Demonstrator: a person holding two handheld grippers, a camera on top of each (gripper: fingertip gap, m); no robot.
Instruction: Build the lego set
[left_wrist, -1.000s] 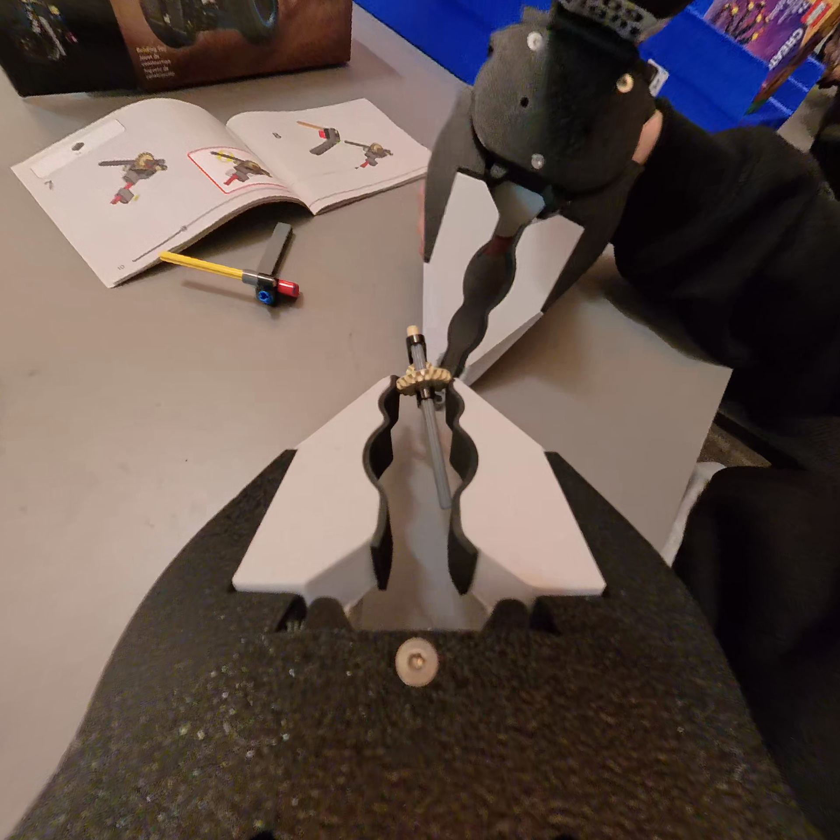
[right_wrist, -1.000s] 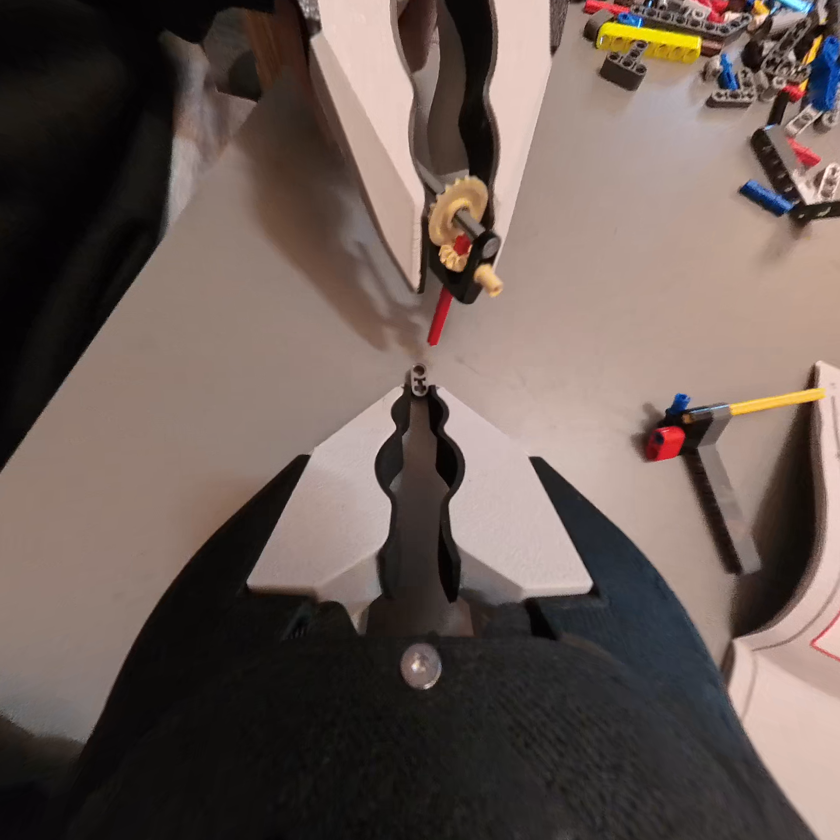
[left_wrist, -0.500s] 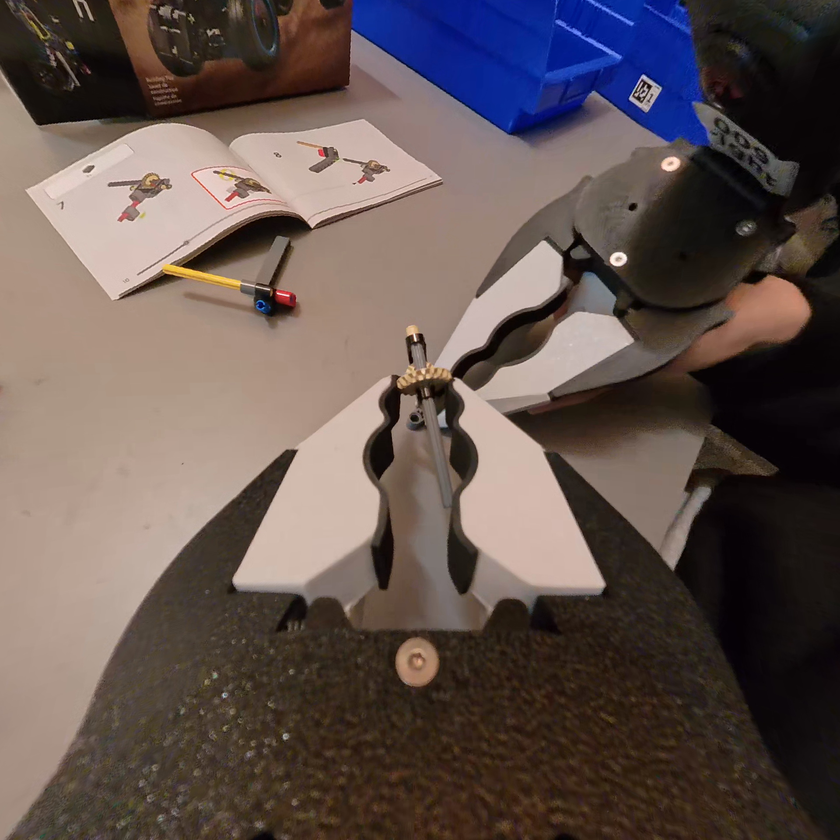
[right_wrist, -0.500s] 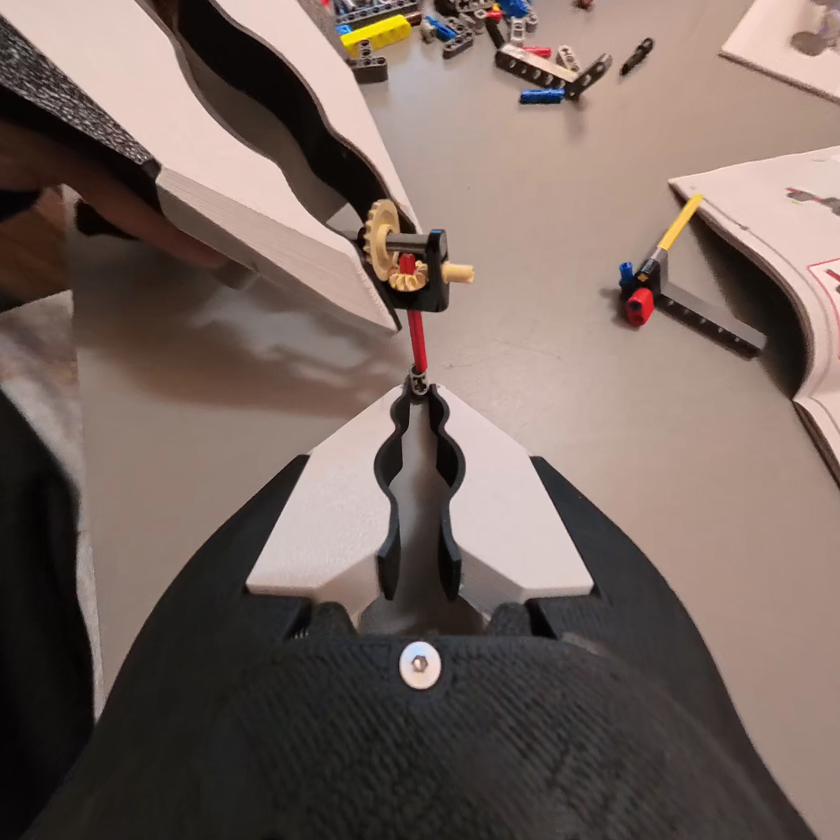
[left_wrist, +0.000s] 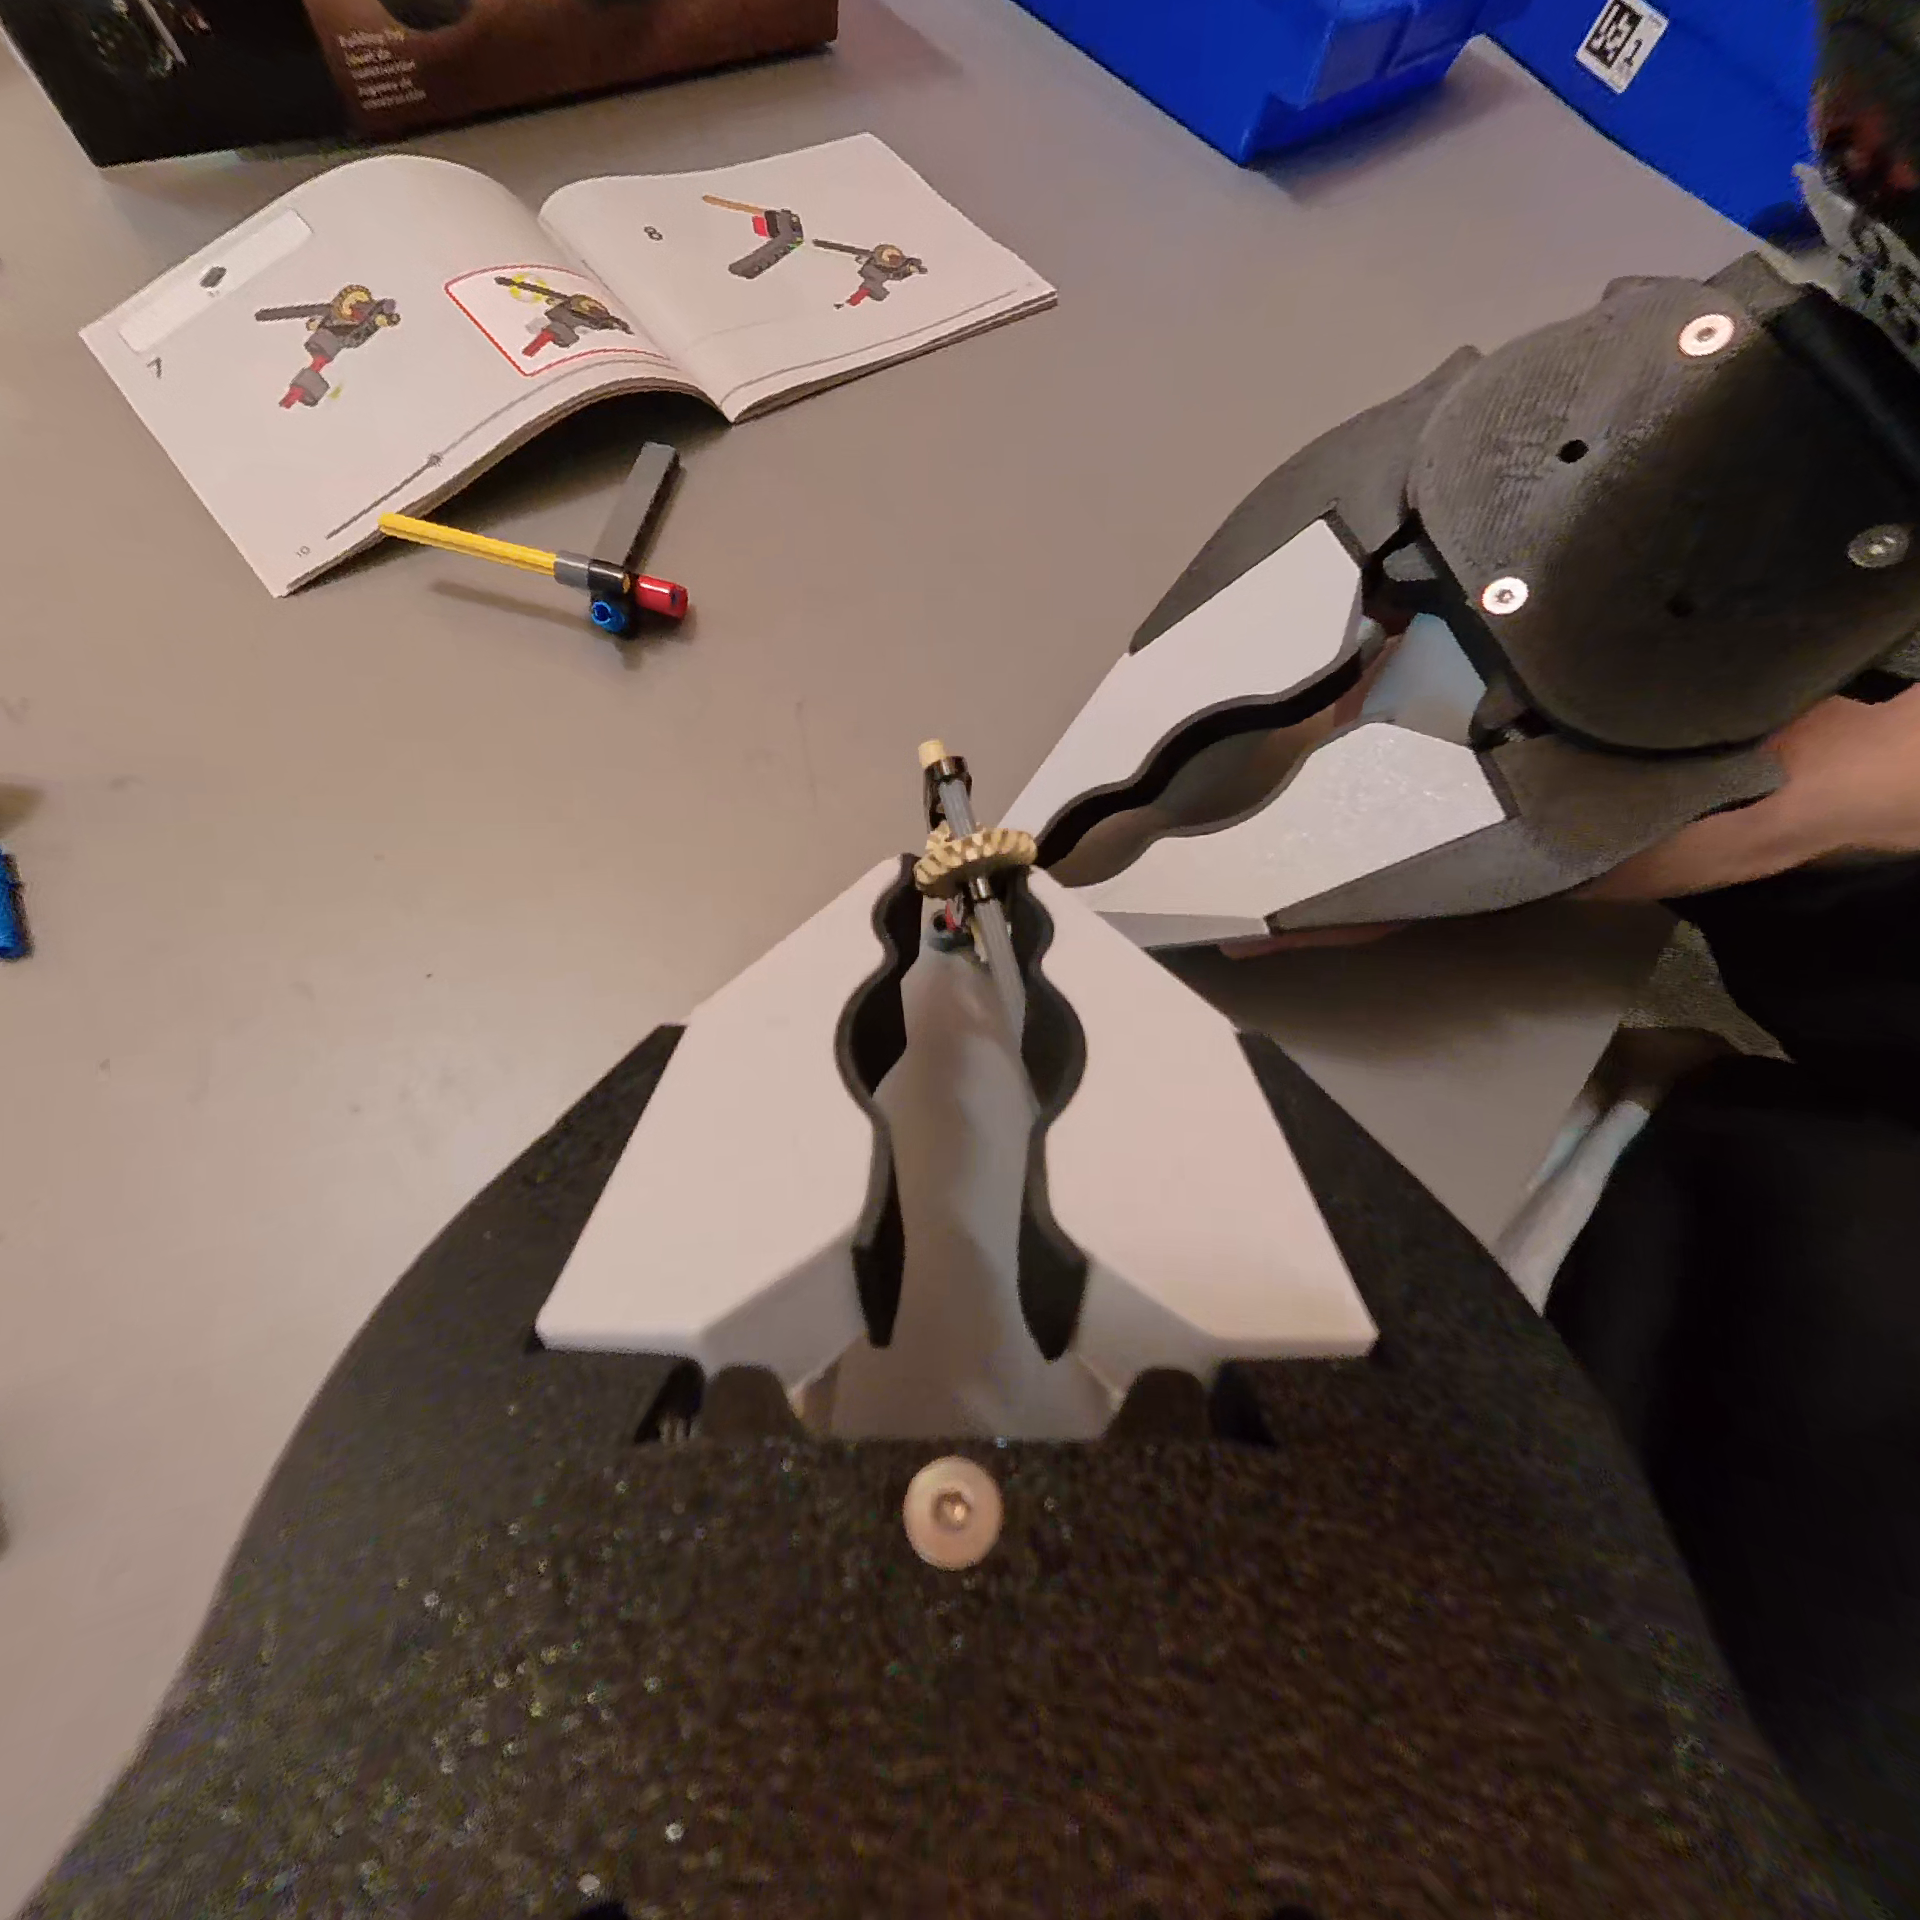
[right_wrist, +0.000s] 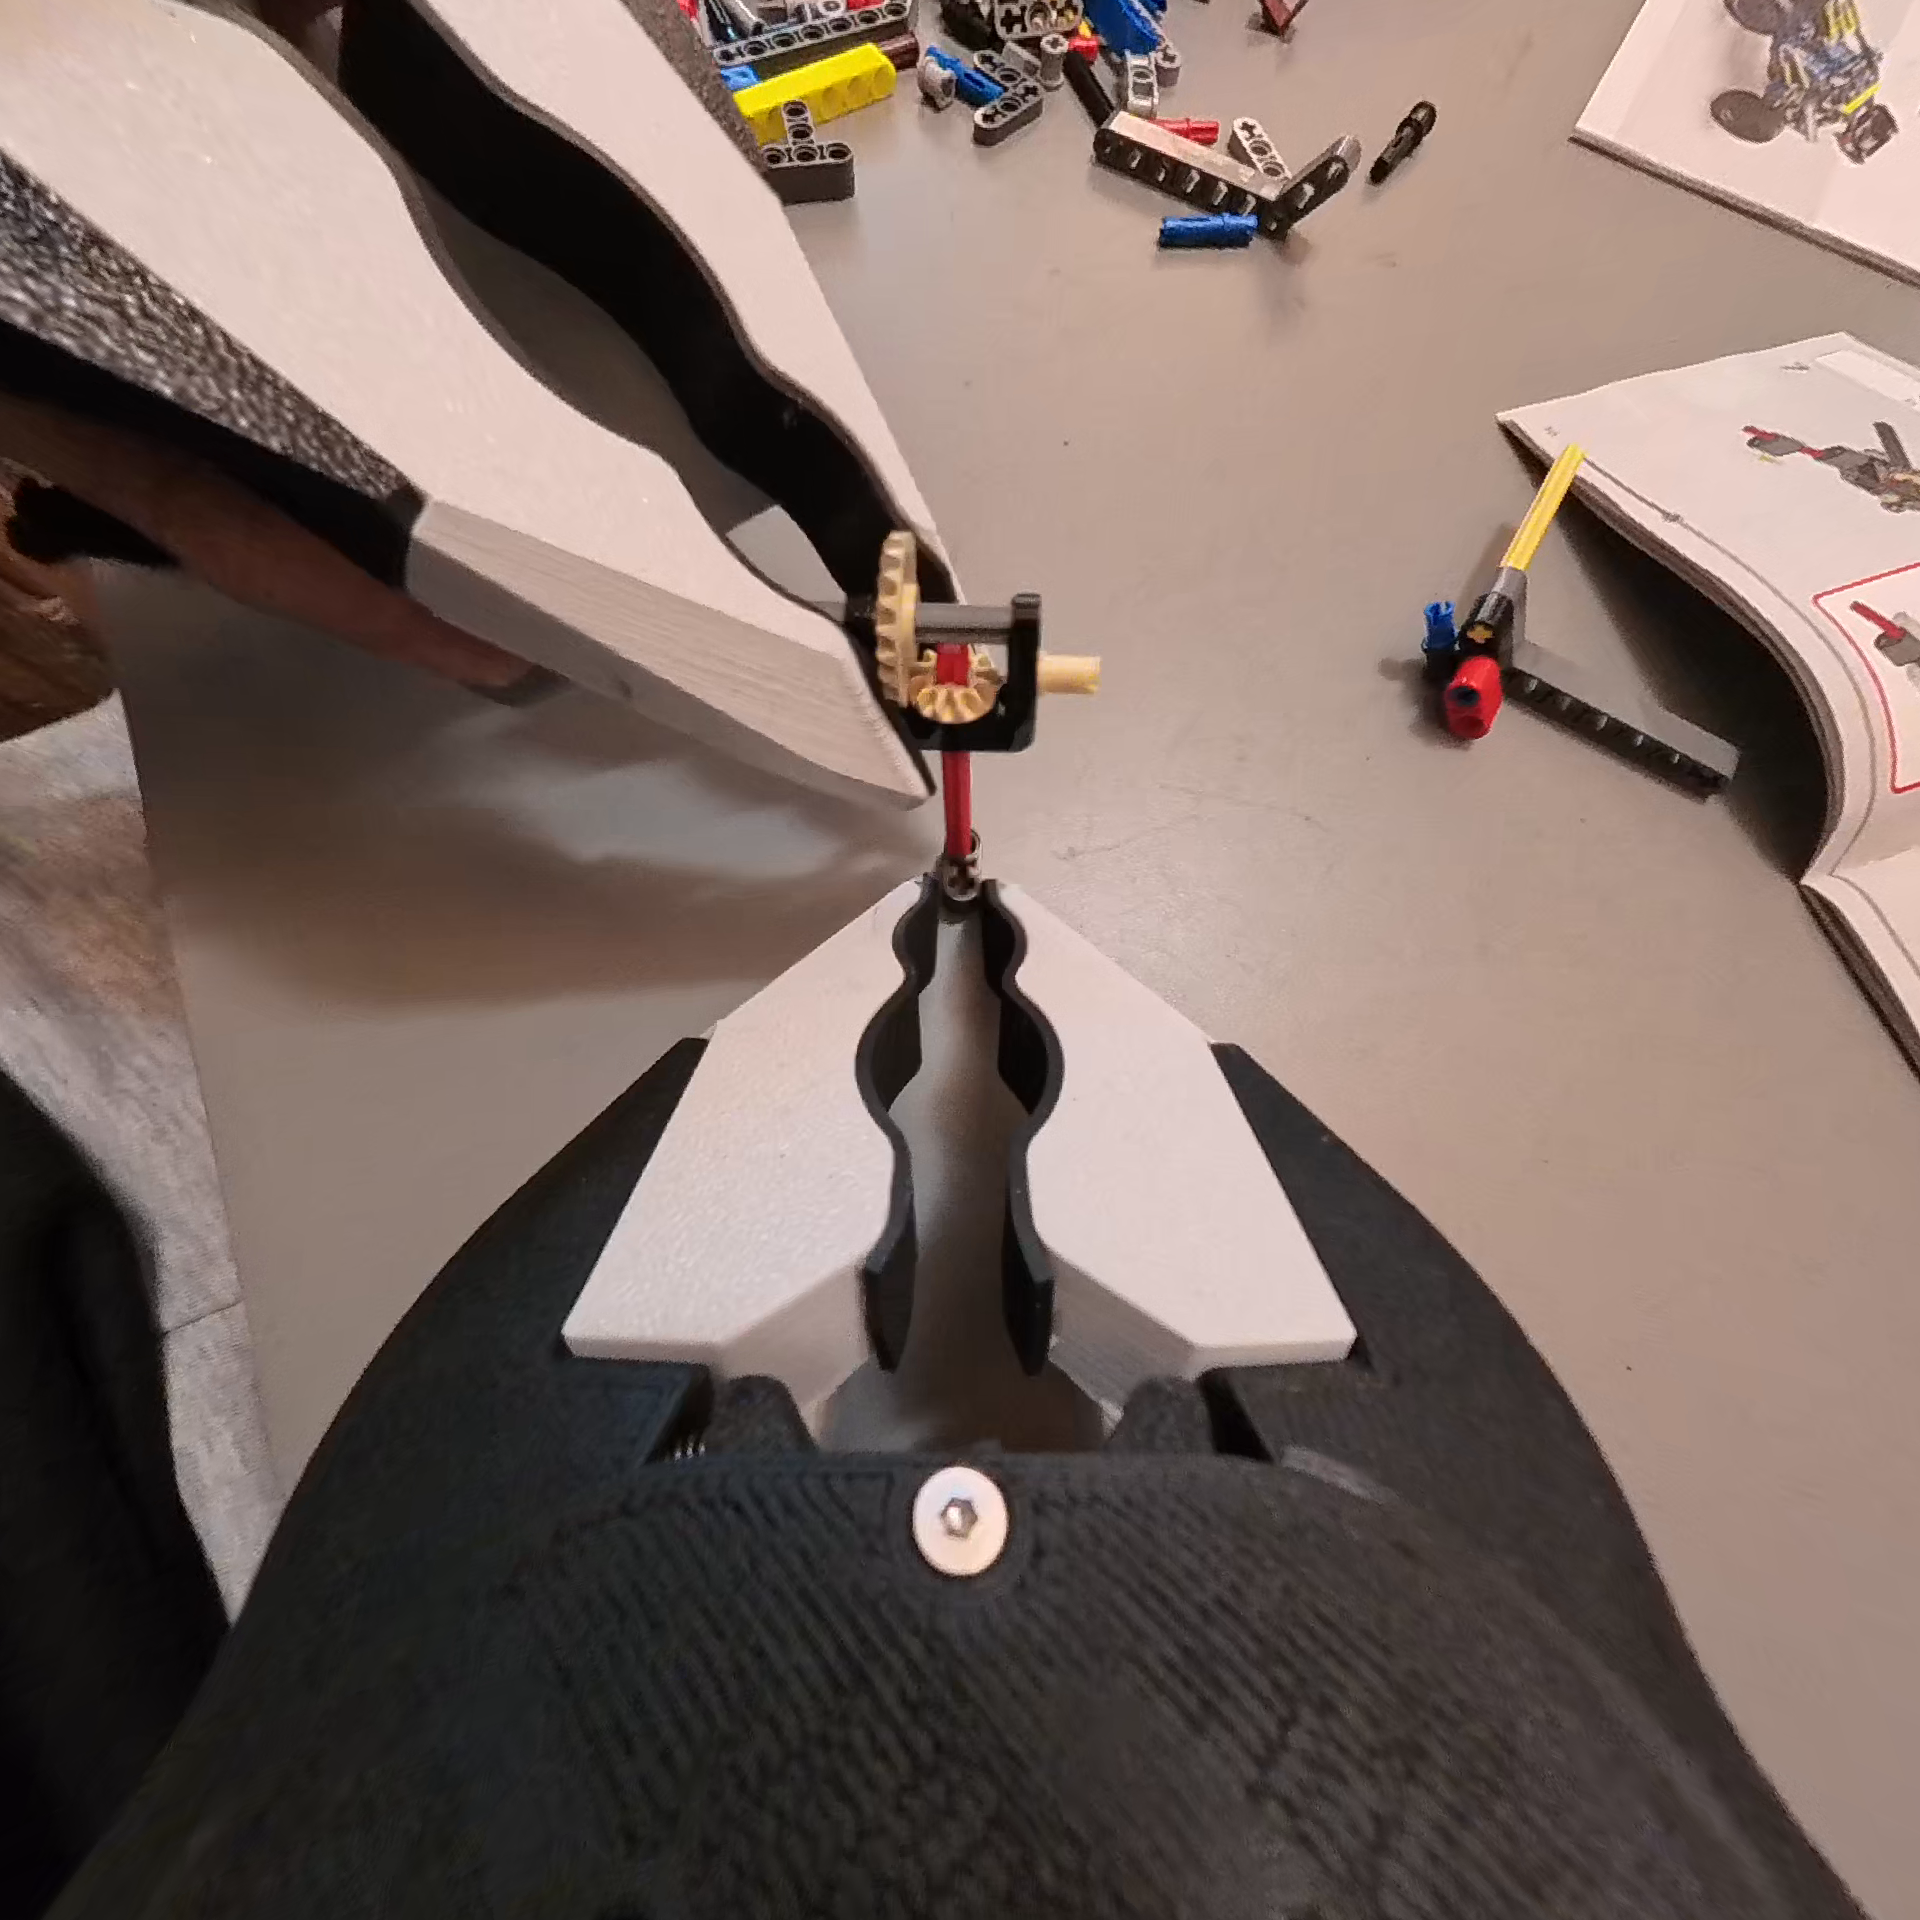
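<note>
Small gear assembly (right_wrist: 961, 665): black plastic frame carrying two tan bevel gears, a grey axle, a tan pin out one side and a red axle (right_wrist: 956, 800) hanging below. It sits pinched at the tip of the left claw (left_wrist: 971, 883), held above the grey bench (left_wrist: 312, 935); in the left wrist view the grey axle runs back between the claw's fingers. The right claw (right_wrist: 961, 894) meets it from the opposite side, its tips pressed onto a small dark grey connector piece (right_wrist: 958, 871) that touches the lower end of the red axle.

Beyond the right claw, to its right: a second sub-assembly (right_wrist: 1496, 665) lying on the bench, made of a yellow axle, red and blue pieces and a dark grey beam. Just past that, an open instruction booklet (left_wrist: 520, 312). Far ahead of the right claw, a loose pile of mixed coloured pieces (right_wrist: 1018, 94). Beyond the left claw, blue plastic bins (left_wrist: 1351, 62) and a dark cardboard box (left_wrist: 416, 62).
</note>
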